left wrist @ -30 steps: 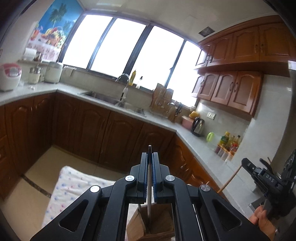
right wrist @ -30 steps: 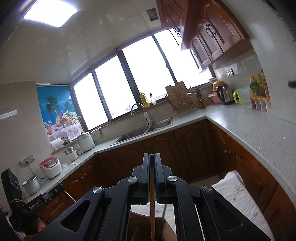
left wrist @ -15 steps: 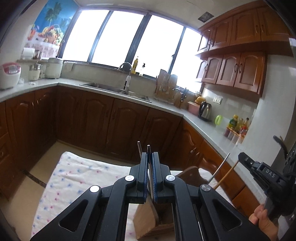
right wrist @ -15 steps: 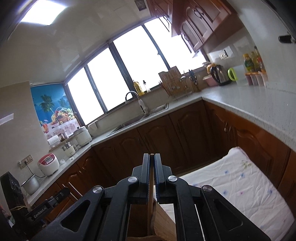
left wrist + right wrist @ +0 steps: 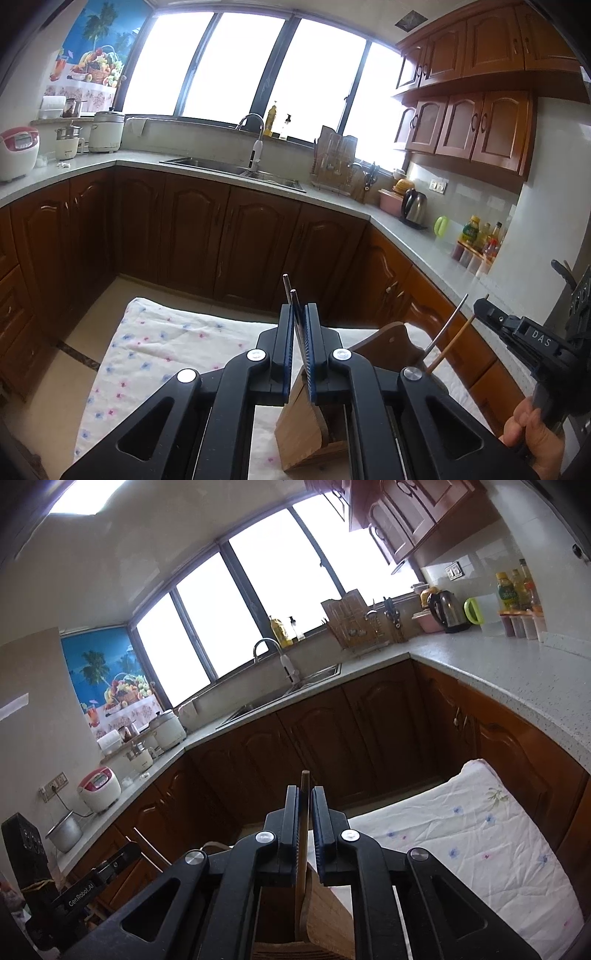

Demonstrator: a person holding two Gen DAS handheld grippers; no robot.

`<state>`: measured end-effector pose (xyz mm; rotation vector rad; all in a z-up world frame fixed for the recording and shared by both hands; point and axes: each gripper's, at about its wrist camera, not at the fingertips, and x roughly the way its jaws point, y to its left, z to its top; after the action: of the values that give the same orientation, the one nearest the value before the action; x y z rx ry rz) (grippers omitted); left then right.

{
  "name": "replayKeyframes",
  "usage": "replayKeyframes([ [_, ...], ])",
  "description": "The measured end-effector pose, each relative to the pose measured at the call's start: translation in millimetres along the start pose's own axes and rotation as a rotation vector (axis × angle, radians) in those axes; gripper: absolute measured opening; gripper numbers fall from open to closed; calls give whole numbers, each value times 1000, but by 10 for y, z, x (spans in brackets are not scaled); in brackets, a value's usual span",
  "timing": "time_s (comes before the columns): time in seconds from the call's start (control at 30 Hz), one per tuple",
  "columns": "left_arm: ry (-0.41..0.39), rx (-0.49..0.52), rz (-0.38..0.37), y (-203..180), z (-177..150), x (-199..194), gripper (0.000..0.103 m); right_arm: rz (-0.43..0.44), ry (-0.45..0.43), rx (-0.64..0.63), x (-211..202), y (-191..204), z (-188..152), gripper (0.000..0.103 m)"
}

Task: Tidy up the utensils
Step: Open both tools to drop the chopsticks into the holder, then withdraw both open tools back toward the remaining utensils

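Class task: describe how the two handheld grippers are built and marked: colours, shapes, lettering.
Both are black with angular linkage arms, silver pivot bolts and blue-lined fingers. The right gripper carries white "DAS" lettering; the left gripper reads "GenRobot.AI". A bare hand grips the right one.
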<state>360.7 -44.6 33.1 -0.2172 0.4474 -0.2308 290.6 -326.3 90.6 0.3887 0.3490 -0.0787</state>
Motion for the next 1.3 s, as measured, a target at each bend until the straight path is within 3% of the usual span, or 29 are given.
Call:
replayKeyframes([
  [0.17, 26, 0, -3, -8, 35, -1, 5, 7, 14, 7, -8, 5, -13, 10],
  [0.23, 27, 0, -6, -13, 52, -21, 20, 10, 20, 15, -15, 2, -5, 10],
  [0.37, 4, 9, -2, -25, 64, -134, 33, 15, 23, 28, -87, -7, 0, 12],
  [0.4, 4, 13, -3, -24, 53, -156, 39, 18, 21, 30, -117, -3, 5, 13],
  [0.43, 8, 14, -1, -18, 44, -184, 52, 21, 19, 31, -150, 0, 4, 17],
  [0.5, 2, 5, 0, 11, 13, -290, 68, 24, 14, 36, -245, 1, -7, 34],
  [0.57, 4, 3, 7, 37, -39, -377, 79, 40, 3, 46, -343, 3, -34, 70],
  [0.6, 11, 6, 18, 59, -76, -447, 82, 55, -5, 54, -415, -2, -57, 77],
  [0.63, 17, 9, 21, 67, -103, -487, 83, 69, -11, 56, -479, -1, -79, 84],
  [0.67, 30, 12, 27, 90, -148, -556, 85, 78, -14, 54, -538, 6, -98, 86],
  [0.73, 53, 10, 39, 113, -206, -668, 90, 85, -12, 44, -647, 33, -141, 86],
  [1.3, 175, -32, 52, 379, -538, -1779, 90, 122, 62, -61, -1558, 421, -870, 90],
])
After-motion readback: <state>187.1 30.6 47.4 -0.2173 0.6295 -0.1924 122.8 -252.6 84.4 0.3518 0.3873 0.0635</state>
